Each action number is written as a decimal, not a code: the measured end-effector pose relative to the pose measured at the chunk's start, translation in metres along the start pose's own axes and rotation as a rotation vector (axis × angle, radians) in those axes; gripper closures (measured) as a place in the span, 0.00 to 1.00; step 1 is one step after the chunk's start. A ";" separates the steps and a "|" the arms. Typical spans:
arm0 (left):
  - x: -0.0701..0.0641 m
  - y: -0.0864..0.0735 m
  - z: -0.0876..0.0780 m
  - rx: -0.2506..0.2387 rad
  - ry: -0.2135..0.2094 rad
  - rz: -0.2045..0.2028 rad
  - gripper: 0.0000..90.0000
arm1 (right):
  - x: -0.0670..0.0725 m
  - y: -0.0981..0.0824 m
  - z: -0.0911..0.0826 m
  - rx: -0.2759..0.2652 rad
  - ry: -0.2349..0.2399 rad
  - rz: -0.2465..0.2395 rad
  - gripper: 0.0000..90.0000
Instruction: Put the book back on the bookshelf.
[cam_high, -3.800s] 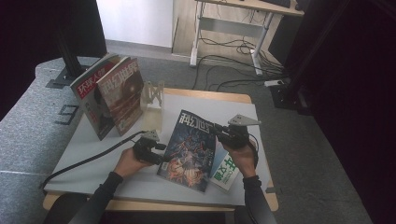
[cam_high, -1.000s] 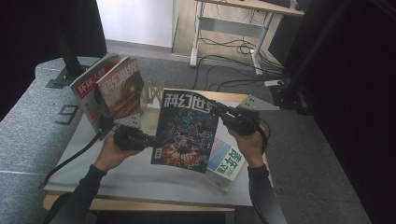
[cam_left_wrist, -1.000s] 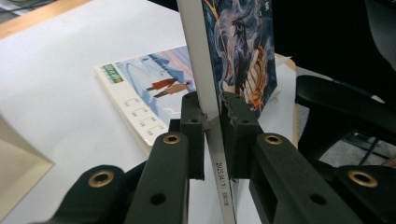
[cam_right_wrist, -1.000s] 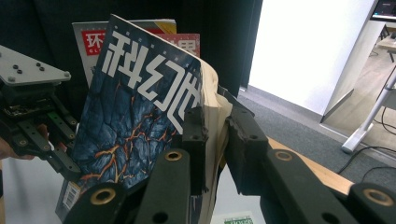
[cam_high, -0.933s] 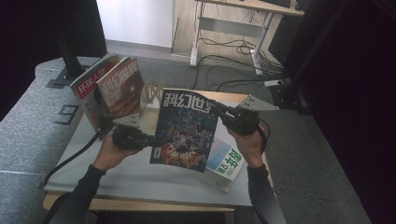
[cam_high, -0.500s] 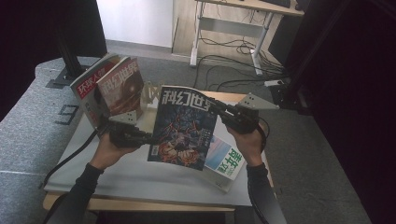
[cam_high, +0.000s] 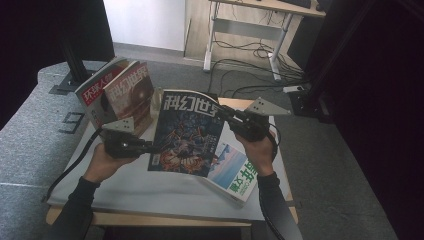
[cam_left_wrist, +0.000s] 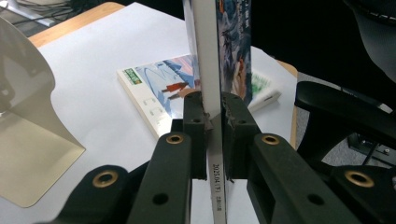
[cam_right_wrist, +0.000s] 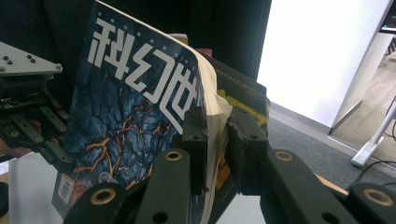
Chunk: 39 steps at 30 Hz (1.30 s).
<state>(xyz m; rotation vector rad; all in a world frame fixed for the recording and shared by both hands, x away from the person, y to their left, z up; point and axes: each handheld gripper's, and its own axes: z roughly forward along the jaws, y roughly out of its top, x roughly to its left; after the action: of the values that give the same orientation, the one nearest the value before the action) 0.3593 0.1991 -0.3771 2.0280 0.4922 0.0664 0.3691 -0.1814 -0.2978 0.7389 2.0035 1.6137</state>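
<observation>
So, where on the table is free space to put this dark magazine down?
The near left of the white table cover is bare, between the left hand and the front edge. The right front holds the green-and-white magazine. The back left is crowded by the standing magazines in their holder. Both grippers grip the dark magazine raised above the middle.

A dark blue magazine (cam_high: 187, 134) is held tilted above the white-covered surface (cam_high: 130, 180), the left tool (cam_high: 145, 148) gripping its spine edge and the right tool (cam_high: 220, 111) its upper corner, over a green-and-white book (cam_high: 236, 172).
</observation>
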 end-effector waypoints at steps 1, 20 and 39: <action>0.000 0.000 -0.002 -0.002 0.000 0.000 0.91 | 0.001 0.001 0.000 0.000 0.000 0.000 0.85; 0.020 -0.007 0.068 -0.005 0.039 -0.009 0.92 | -0.030 -0.028 -0.005 0.058 -0.098 0.035 0.85; 0.018 -0.026 0.094 0.020 0.088 0.078 0.91 | -0.029 -0.042 -0.013 0.065 -0.089 0.020 0.84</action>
<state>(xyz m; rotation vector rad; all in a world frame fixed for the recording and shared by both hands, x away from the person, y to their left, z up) 0.3907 0.1380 -0.4485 2.0706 0.4699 0.1998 0.3767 -0.2172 -0.3356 0.8419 1.9996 1.5054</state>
